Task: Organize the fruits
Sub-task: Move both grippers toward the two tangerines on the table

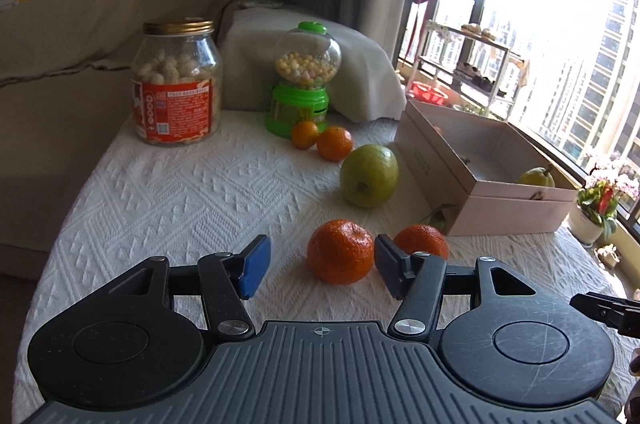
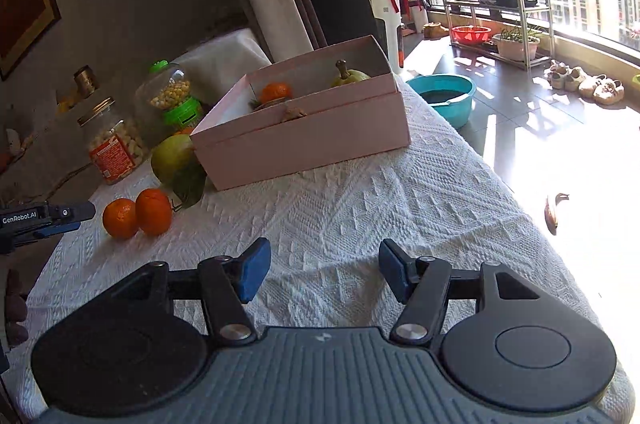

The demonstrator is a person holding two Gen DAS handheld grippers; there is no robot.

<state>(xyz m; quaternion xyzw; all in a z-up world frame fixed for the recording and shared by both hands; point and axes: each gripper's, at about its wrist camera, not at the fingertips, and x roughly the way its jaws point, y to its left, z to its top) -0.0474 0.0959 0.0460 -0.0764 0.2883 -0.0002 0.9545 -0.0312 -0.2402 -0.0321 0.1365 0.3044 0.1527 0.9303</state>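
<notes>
My left gripper (image 1: 320,266) is open and empty, just above the table. A near tangerine (image 1: 340,251) lies just ahead of it, close to the right finger, with a second tangerine (image 1: 421,240) behind that finger. A green apple (image 1: 369,175) lies farther on, and two small tangerines (image 1: 322,140) beyond it. The pink box (image 1: 520,202) stands at the right, holding a pear (image 1: 537,177). In the right wrist view the box (image 2: 304,140) holds a tangerine (image 2: 275,91) and the pear (image 2: 349,76). My right gripper (image 2: 324,272) is open and empty over bare cloth.
A snack jar (image 1: 176,84) and a green candy dispenser (image 1: 304,80) stand at the table's back. A flower pot (image 1: 596,208) sits by the window. On the floor to the right are a teal basin (image 2: 444,96) and a banana (image 2: 554,212).
</notes>
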